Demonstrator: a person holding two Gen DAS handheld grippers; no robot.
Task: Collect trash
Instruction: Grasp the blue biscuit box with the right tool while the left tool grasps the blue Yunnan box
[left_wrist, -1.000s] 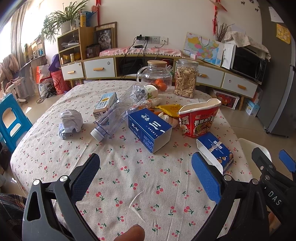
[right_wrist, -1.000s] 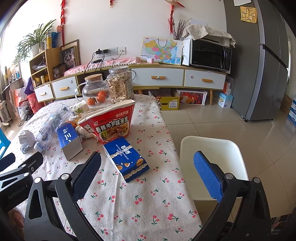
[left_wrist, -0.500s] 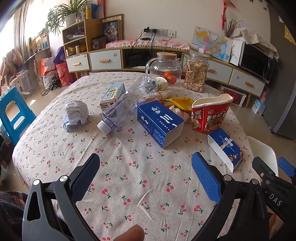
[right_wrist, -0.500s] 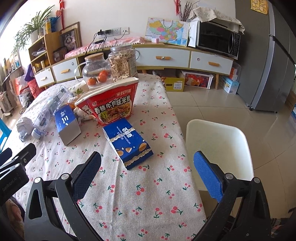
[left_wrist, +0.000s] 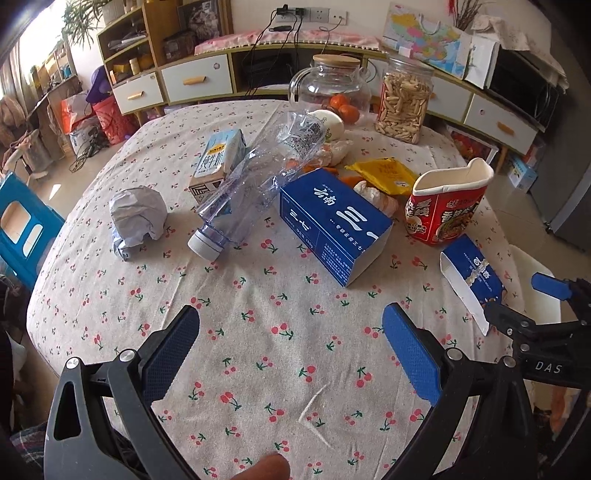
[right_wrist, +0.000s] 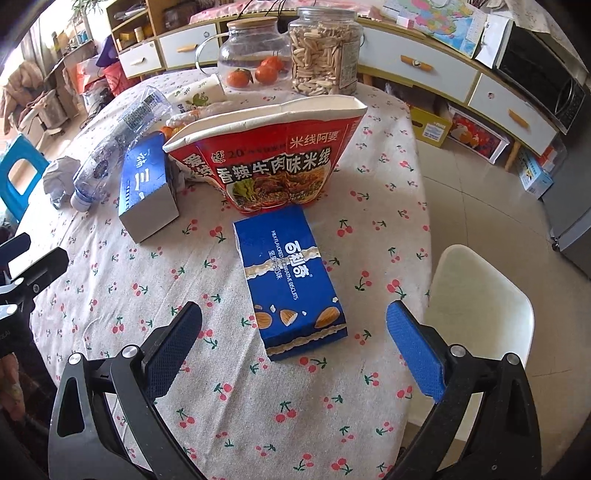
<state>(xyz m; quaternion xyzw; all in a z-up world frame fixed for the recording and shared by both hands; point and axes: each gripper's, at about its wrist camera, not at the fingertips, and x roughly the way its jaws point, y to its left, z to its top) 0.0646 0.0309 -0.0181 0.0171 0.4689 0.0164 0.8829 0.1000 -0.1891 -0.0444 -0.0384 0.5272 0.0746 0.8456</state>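
Trash lies on a round table with a cherry-print cloth (left_wrist: 258, 354). In the left wrist view I see a crumpled paper ball (left_wrist: 136, 218), a crushed clear bottle (left_wrist: 255, 184), a milk carton (left_wrist: 218, 158), a big blue box (left_wrist: 332, 225), a yellow wrapper (left_wrist: 384, 173), a red noodle tub (left_wrist: 443, 206) and a blue biscuit box (left_wrist: 472, 284). My left gripper (left_wrist: 290, 347) hovers open over bare cloth at the near edge. My right gripper (right_wrist: 295, 343) is open just short of the blue biscuit box (right_wrist: 288, 280), with the red noodle tub (right_wrist: 273, 162) behind it.
A glass jar with oranges (right_wrist: 255, 55) and a jar of biscuit sticks (right_wrist: 321, 55) stand at the table's far side. A white chair (right_wrist: 476, 295) sits at the right edge, a blue stool (left_wrist: 22, 225) to the left. Cabinets line the far wall.
Both grippers have tilted down and moved in over the table, so the trash looks nearer. The biscuit box now lies close between the right fingers' line. Nothing was grasped.
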